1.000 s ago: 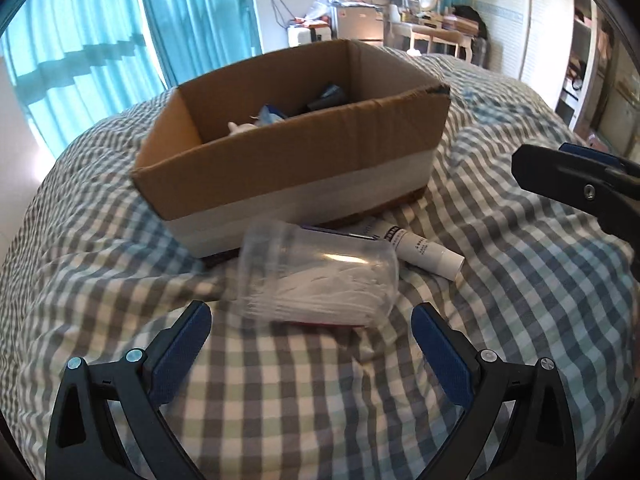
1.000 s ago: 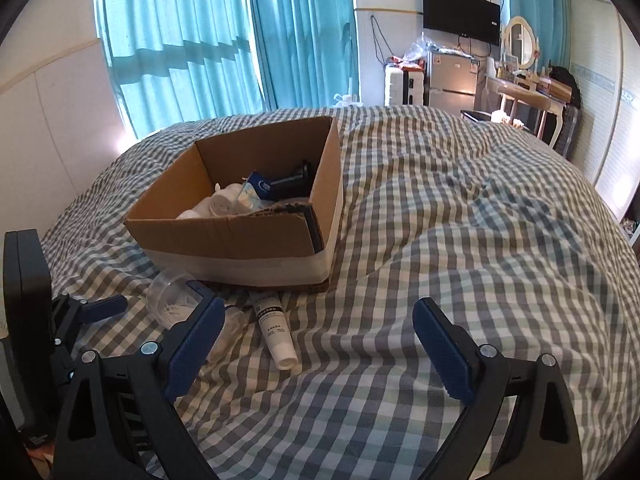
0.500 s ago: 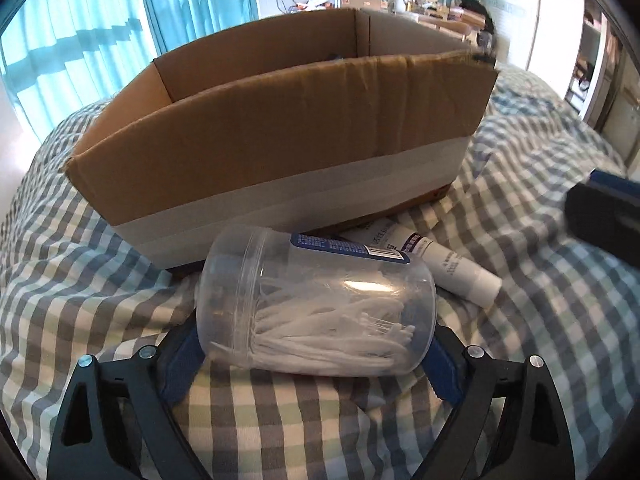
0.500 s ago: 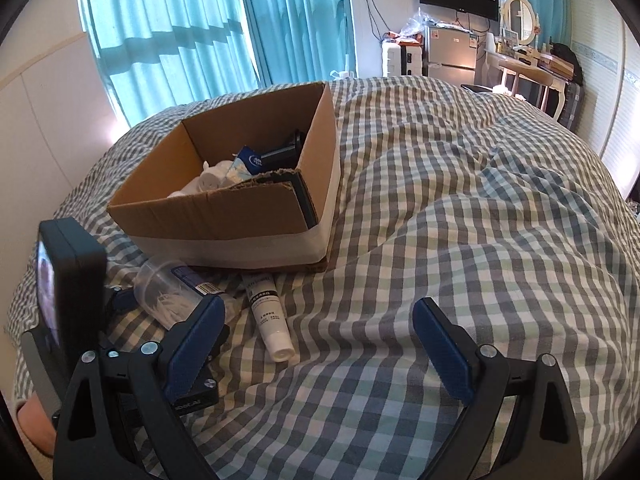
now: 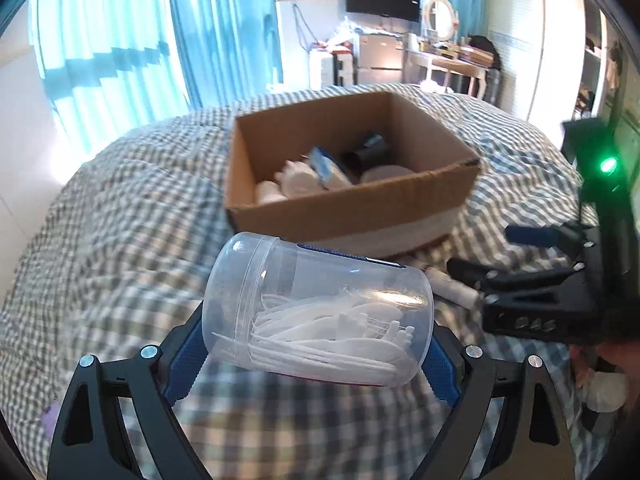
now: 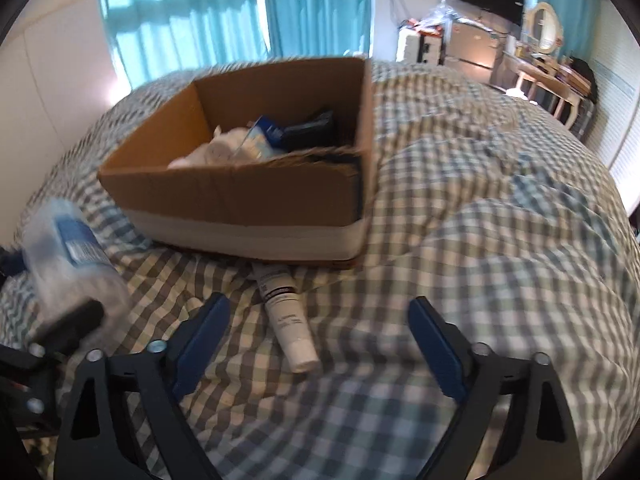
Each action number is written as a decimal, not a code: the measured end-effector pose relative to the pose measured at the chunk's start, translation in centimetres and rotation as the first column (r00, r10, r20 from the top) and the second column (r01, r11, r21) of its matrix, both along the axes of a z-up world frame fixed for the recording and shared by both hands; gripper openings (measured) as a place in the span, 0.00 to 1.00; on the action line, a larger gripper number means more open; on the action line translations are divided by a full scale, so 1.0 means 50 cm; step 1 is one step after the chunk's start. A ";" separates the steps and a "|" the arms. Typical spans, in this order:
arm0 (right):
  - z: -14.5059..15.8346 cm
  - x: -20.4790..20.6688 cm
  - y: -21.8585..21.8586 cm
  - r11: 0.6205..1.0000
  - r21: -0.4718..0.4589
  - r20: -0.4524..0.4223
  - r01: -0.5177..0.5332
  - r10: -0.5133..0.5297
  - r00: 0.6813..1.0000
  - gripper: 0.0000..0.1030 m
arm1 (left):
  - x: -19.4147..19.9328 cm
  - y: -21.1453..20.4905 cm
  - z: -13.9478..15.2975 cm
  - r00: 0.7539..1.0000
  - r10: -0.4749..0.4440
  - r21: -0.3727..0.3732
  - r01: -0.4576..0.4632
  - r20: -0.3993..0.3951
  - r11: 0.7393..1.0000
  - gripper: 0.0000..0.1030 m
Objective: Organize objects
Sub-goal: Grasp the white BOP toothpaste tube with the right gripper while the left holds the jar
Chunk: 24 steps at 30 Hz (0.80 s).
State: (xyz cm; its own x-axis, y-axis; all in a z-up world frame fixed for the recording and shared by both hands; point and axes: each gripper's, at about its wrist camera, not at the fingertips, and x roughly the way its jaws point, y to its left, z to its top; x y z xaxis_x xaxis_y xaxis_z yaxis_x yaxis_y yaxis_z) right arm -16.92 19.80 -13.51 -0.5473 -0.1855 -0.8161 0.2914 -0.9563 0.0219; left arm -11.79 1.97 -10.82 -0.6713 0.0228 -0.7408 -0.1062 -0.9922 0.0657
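Clear plastic is making up the jar [image 5: 316,312] that the left gripper [image 5: 316,344] is clamping end to end, its blue pads [image 5: 188,354] pressing on lid and base while the jar is lying sideways in the air, in front of the cardboard box [image 5: 352,208] and on its window side. It is probably going to handle as a light, stiff thing with slick walls; the thin white plastic picks inside are sitting loose and likely to slide as it tilts. Holding it by the two flat ends looks sound, though the lid end may be the weaker spot if it is only pressed on.

The box is sitting on the checked bedspread [image 6: 480,240] with its top open, and it is already holding several things: white rounded items, a blue-and-white packet and a dark object, too blurred to name further.

The right gripper [image 6: 320,344] is hovering with its fingers wide apart, gripping nothing, over a white tube [image 6: 286,312] that is lying on the bedspread just in front of the box. The tube is looking soft and squeezable, best taken across its middle.
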 end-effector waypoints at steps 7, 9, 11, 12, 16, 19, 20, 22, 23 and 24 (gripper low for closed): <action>-0.067 -0.042 -0.077 0.994 0.062 0.099 -0.087 0.081 0.992 0.49 | -0.019 -0.025 -0.006 1.000 0.018 0.001 -0.018 -0.006 1.000 0.90; -0.080 -0.049 -0.090 0.992 0.074 0.115 -0.100 0.091 0.989 0.45 | -0.025 -0.033 -0.012 1.000 0.025 0.011 -0.025 0.000 1.000 0.90; -0.091 -0.056 -0.096 0.991 0.089 0.126 -0.100 0.088 0.988 0.44 | -0.029 -0.042 -0.018 1.000 0.030 0.026 -0.030 0.009 0.999 0.90; -0.096 -0.059 -0.097 0.991 0.092 0.130 -0.097 0.085 0.988 0.41 | -0.031 -0.046 -0.021 0.999 0.034 0.031 -0.034 0.013 0.999 0.90; -0.109 -0.063 -0.095 0.990 0.108 0.152 -0.096 0.079 0.985 0.32 | -0.033 -0.055 -0.031 0.999 0.045 0.045 -0.046 0.026 0.998 0.90; -0.111 -0.061 -0.091 0.989 0.111 0.154 -0.093 0.076 0.985 0.28 | -0.031 -0.057 -0.035 0.999 0.046 0.050 -0.048 0.027 0.998 0.90; -0.110 -0.058 -0.091 0.989 0.114 0.152 -0.094 0.077 0.985 0.28 | -0.030 -0.058 -0.036 0.999 0.046 0.050 -0.048 0.026 0.998 0.90; -0.105 -0.048 -0.092 0.987 0.124 0.149 -0.105 0.086 0.985 0.25 | -0.029 -0.057 -0.041 0.999 0.045 0.053 -0.047 0.030 0.997 0.90; -0.102 -0.042 -0.091 0.986 0.124 0.147 -0.109 0.090 0.985 0.25 | -0.029 -0.057 -0.044 0.998 0.044 0.055 -0.046 0.034 0.997 0.90; -0.097 -0.034 -0.088 0.986 0.121 0.145 -0.111 0.093 0.985 0.25 | -0.028 -0.057 -0.047 0.998 0.041 0.059 -0.043 0.038 0.997 0.90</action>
State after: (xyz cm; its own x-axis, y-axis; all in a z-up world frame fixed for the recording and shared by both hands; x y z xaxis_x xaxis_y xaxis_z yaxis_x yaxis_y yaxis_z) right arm -18.64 15.41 -18.36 -0.4108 -0.1234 -0.9033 0.3901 -0.9193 -0.0518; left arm -13.19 -0.87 -13.15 -0.6448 0.0403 -0.7633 -0.0658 -0.9978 0.0029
